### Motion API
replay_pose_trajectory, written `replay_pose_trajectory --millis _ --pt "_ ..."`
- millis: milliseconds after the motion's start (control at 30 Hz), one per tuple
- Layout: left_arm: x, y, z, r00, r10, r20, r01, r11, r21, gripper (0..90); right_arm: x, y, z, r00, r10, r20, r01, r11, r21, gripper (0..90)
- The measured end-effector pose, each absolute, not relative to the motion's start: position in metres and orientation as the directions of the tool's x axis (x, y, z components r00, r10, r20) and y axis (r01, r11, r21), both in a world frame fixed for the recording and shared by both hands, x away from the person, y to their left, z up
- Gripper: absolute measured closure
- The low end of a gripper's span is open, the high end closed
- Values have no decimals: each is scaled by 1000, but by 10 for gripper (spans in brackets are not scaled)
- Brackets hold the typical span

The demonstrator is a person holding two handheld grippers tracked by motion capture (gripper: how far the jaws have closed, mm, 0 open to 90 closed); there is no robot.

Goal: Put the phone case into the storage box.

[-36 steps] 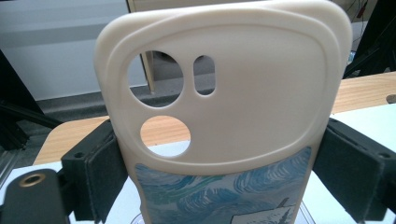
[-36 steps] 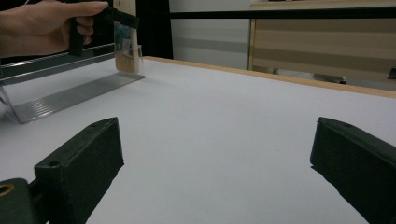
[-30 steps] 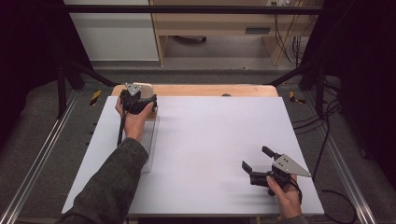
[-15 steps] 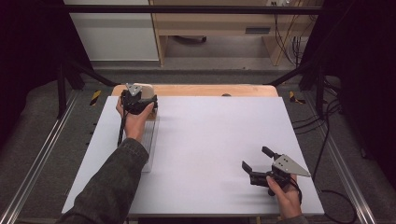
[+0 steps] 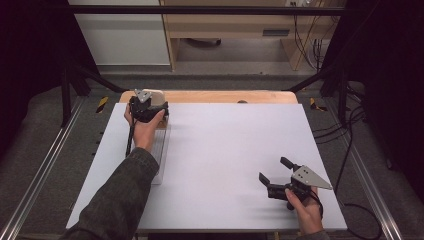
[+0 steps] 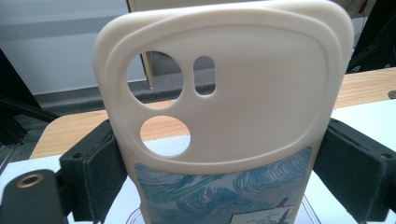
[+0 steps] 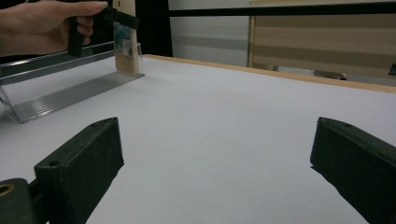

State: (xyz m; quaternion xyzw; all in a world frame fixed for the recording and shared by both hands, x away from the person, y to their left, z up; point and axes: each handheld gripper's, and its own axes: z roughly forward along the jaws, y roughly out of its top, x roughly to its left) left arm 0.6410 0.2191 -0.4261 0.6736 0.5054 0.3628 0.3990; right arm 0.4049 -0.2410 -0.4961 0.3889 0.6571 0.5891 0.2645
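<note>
- The left claw (image 5: 152, 107) is clamped on a cream phone case (image 6: 224, 93) across its sides, held upright at the far-left end of the bench (image 5: 240, 150), over the far end of a clear ridged stand (image 5: 159, 150).
- The case looks due to be set into that stand; it should be kept square and lowered gently, so that the lower edge seats in a groove before the grip is eased.
- The right claw (image 5: 274, 171), its jaws apart and empty, rests near the bench's right front; it could be brought across to steady the stand.
</note>
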Motion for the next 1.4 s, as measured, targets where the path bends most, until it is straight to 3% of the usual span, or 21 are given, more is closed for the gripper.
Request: replay_pose_trajectory --millis 1400 --pt "638 227 -415 208 976 65 293 -126 948 50 405 -238 -496 -567 815 115 204 3 979 24"
